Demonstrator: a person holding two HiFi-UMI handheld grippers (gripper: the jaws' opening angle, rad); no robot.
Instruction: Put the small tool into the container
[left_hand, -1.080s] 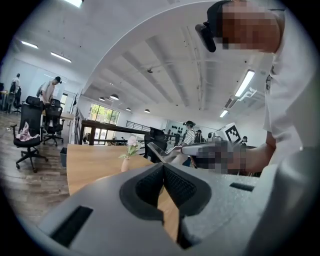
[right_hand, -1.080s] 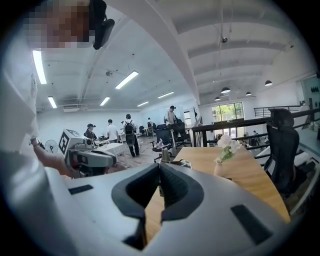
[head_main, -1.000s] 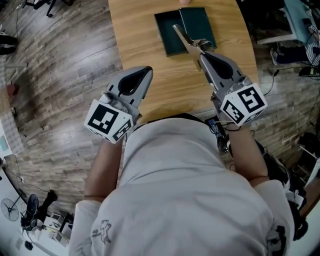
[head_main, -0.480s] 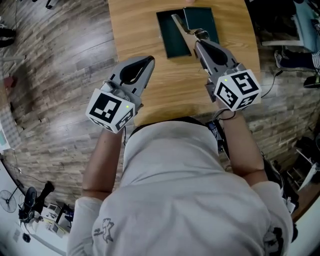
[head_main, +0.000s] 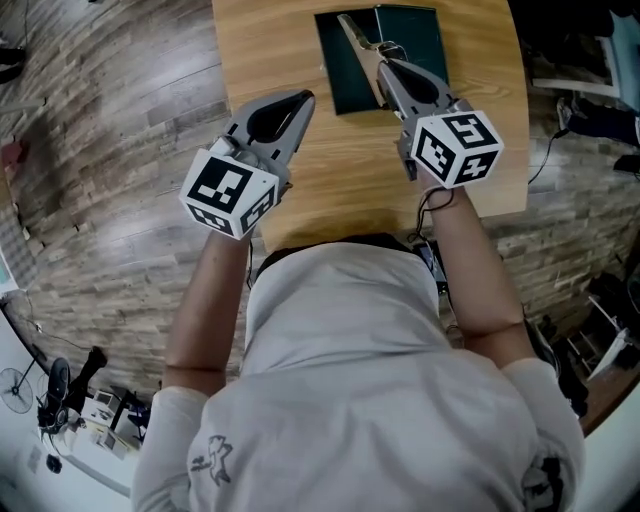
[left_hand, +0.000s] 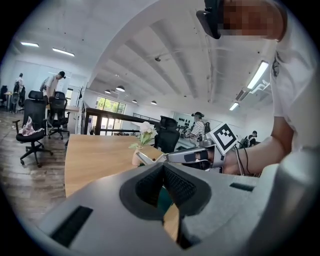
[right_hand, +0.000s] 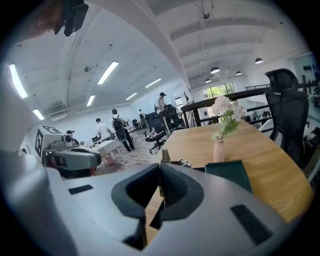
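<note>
The small tool is a slim metal, pliers-like piece. My right gripper is shut on its near end, and its far end reaches over the dark green container, which lies as two flat halves at the far side of the wooden table. In the right gripper view the tool pokes out beyond the jaws, with the container to the right of it. My left gripper hovers over the table's left part, shut and holding nothing. From the left gripper view, the tool shows side-on.
A small pink vase of flowers stands on the table behind the container. Black office chairs ring the table's far side. Wood-plank floor lies left of the table, and people stand far off in the room.
Both grippers have moved forward over the table toward the container. The tool's tip, earlier near the container's middle, now reaches its far part.
</note>
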